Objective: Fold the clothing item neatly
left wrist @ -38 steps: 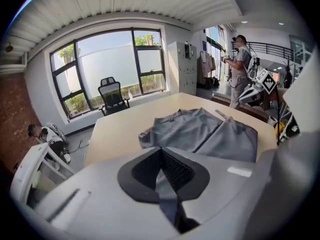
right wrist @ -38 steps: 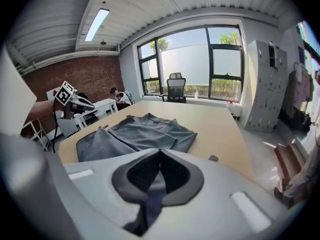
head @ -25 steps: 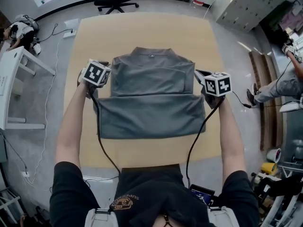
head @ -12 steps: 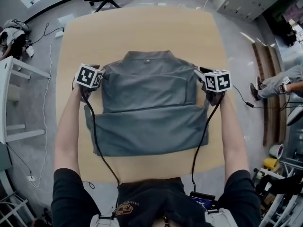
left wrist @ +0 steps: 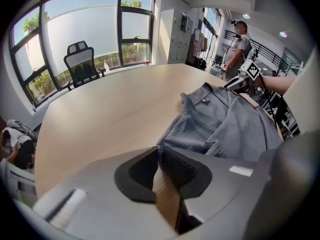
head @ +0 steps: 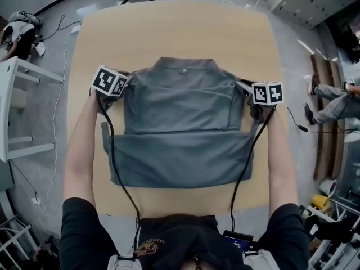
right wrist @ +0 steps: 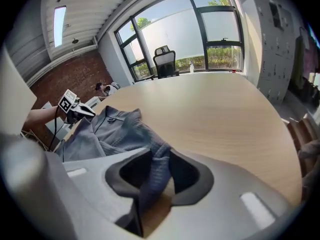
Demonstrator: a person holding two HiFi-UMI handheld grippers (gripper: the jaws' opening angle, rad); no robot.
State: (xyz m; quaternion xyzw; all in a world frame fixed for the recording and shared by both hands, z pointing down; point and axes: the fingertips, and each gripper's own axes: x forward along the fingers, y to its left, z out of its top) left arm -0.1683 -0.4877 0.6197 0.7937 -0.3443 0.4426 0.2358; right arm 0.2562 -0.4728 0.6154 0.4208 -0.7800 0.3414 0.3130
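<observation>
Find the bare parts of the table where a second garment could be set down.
Widest: the far strip of table beyond the shirt's collar. Crowded: the middle, under the shirt; the narrow side strips, where the person's arms lie; the thin near edge.

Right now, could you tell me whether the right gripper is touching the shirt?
Touching. In the right gripper view, a fold of the shirt lies between the just-opened jaws of the right gripper, resting against them.

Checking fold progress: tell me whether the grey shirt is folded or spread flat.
Partly folded: the grey shirt has its lower part doubled up over the middle; its collar lies uncovered.
</observation>
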